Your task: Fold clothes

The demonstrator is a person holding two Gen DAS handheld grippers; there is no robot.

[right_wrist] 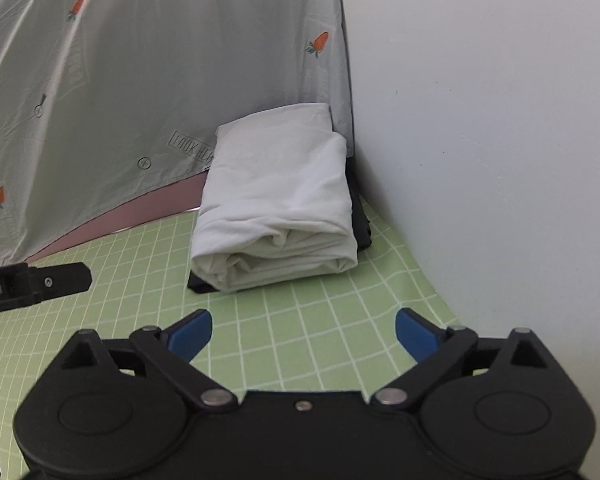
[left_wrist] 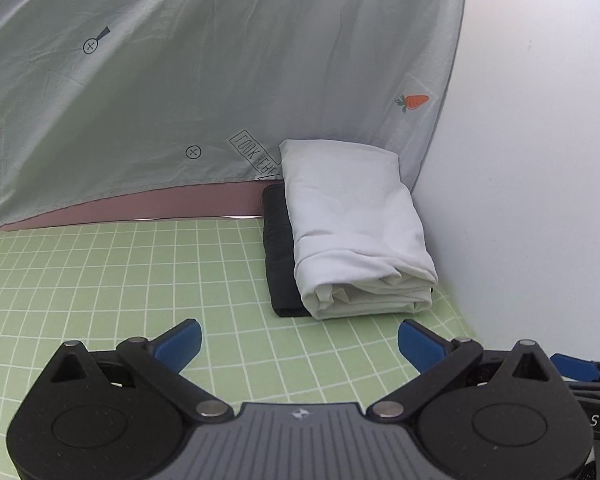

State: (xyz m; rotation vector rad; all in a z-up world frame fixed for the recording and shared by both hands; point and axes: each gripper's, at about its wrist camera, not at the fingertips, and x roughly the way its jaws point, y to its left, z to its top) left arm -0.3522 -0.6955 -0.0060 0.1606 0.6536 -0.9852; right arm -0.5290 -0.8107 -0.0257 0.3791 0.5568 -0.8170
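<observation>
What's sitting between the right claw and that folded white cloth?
Nothing: only bare green grid mat separates the open right claw from the folded white cloth, seen from the right wrist.

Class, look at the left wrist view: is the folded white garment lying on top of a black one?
Yes: the white garment rests on the black garment, whose edge shows along its left side.

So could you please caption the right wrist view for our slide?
Open right gripper facing a folded white garment stacked on a black one.

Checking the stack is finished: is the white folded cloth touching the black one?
Touching. The left wrist view shows the white cloth lying on the black cloth, no gap.
</observation>
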